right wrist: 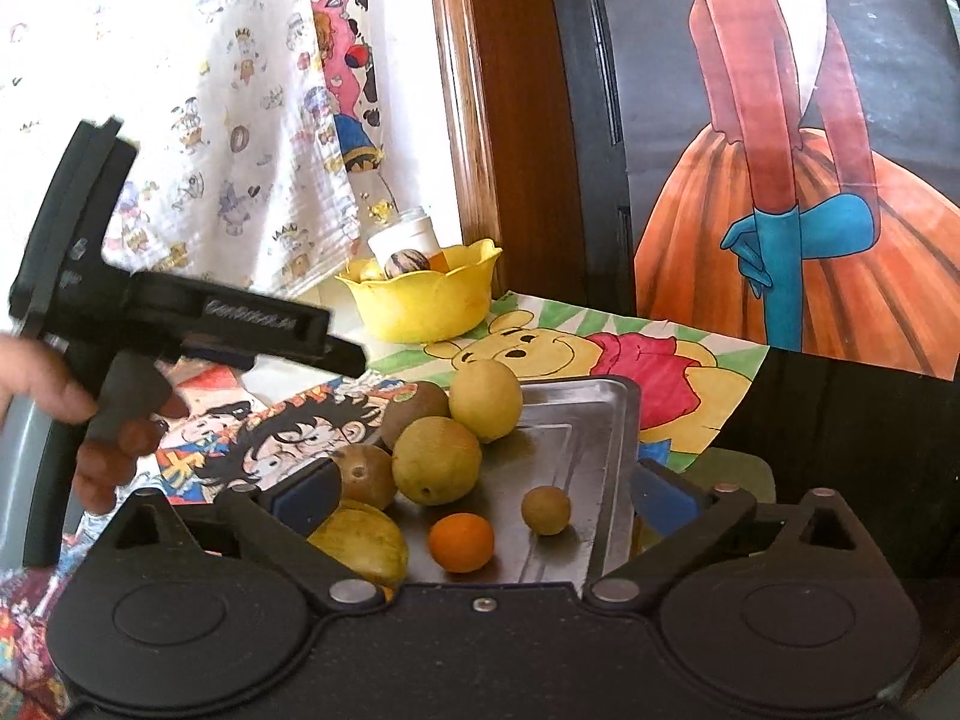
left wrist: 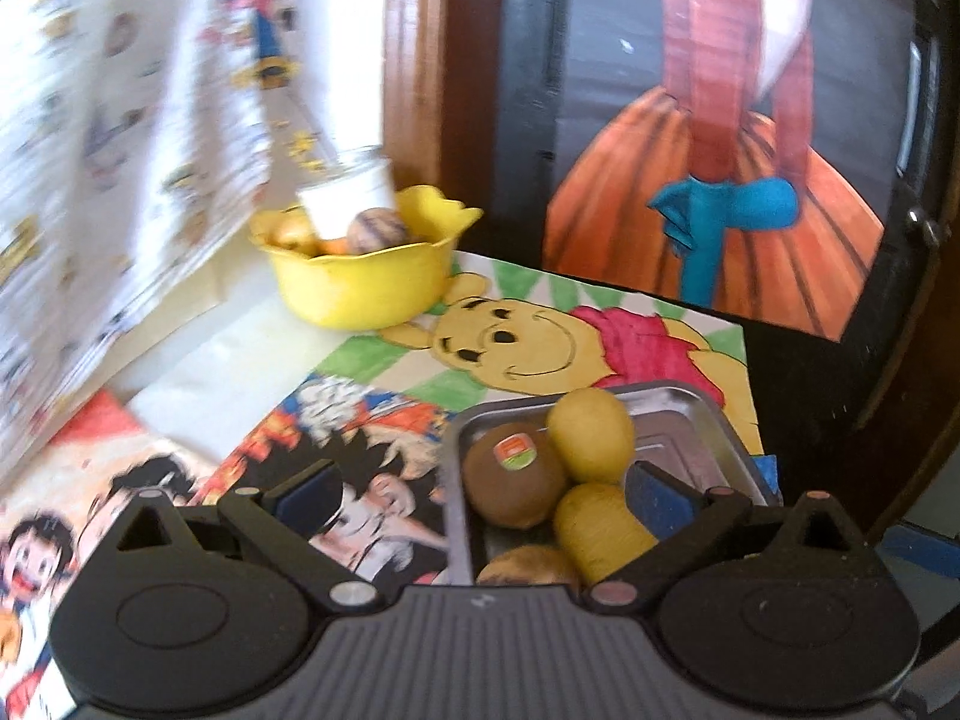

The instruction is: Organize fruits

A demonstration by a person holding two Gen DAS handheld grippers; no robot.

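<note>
**A:** ok going left to right, what's where? the left gripper [right wrist: 345, 354] sits far left in the right wrist view, a hand [right wrist: 90, 414] on its grip. jaws spread wide, holding nothing.

**B:** yep. next the yellow bowl [right wrist: 420, 312] further back, a few fruits inside, a white jar [right wrist: 403, 237] just behind it.

**A:** then the metal tray [right wrist: 558, 438] on the cartoon drawings: kiwi [left wrist: 513, 480], yellowish fruits [right wrist: 437, 461], a small orange one [right wrist: 461, 542].

**B:** right gripper [right wrist: 486, 495] hangs over that tray, fingers fully apart, gripping nothing.
</note>
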